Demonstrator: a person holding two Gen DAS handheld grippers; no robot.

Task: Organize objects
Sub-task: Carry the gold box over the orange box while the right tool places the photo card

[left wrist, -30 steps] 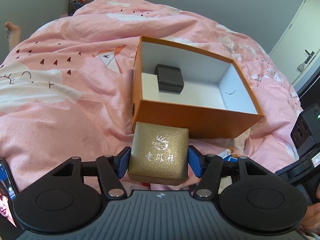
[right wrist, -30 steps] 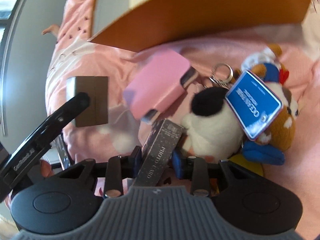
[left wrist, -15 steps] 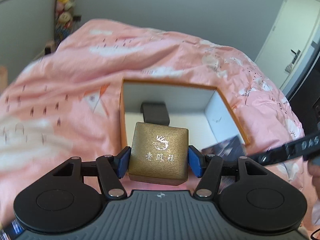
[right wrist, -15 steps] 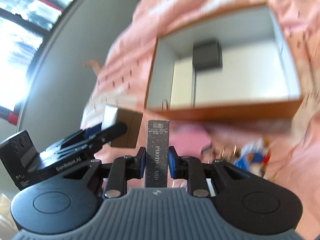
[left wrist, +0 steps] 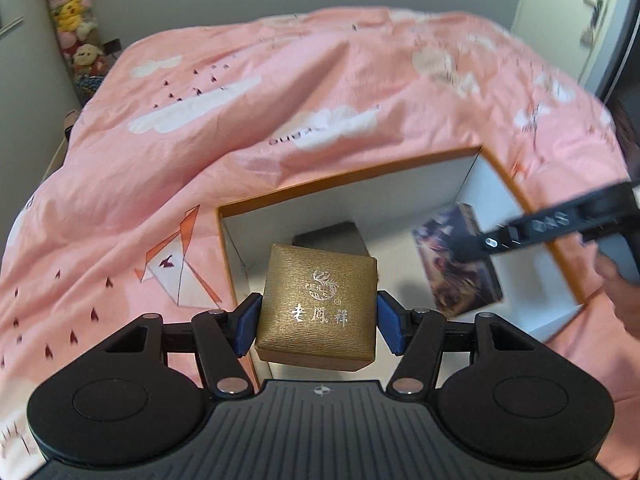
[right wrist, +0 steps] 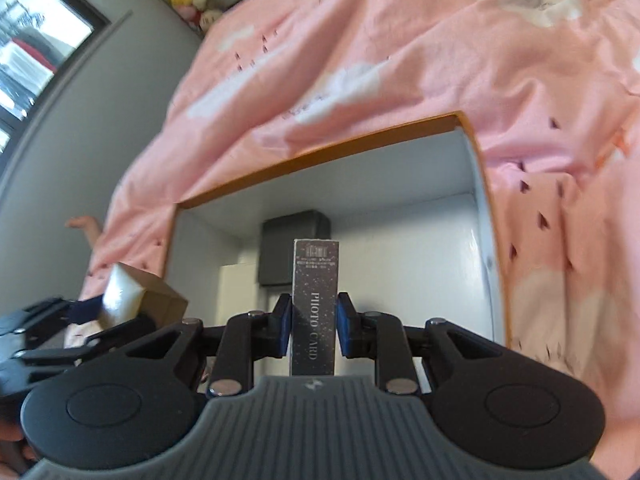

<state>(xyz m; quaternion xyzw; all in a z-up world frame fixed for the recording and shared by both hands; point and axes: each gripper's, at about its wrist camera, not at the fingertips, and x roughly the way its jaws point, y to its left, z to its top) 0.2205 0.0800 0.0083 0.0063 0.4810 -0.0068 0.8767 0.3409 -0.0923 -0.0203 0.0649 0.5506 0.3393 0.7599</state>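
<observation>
My left gripper (left wrist: 318,316) is shut on a gold jewellery box (left wrist: 318,300) and holds it over the near left part of the open orange box (left wrist: 344,180). My right gripper (right wrist: 314,324) is shut on a dark photo card box (right wrist: 315,300) and holds it upright over the same orange box (right wrist: 320,156). That card box also shows in the left wrist view (left wrist: 452,264), blurred, inside the orange box's right half. A small dark grey box (left wrist: 328,234) lies on the white floor at the back of the orange box; it also shows in the right wrist view (right wrist: 294,232).
The orange box rests on a pink bedcover (left wrist: 280,92) with cloud prints. Plush toys (left wrist: 76,20) stand against the wall at the far left. A white door (left wrist: 576,12) is at the far right. A window (right wrist: 32,40) is at the left.
Both grippers have risen from the bedcover and moved forward over the orange box, each carrying its box. The plush toys and pink case near the right gripper are out of view.
</observation>
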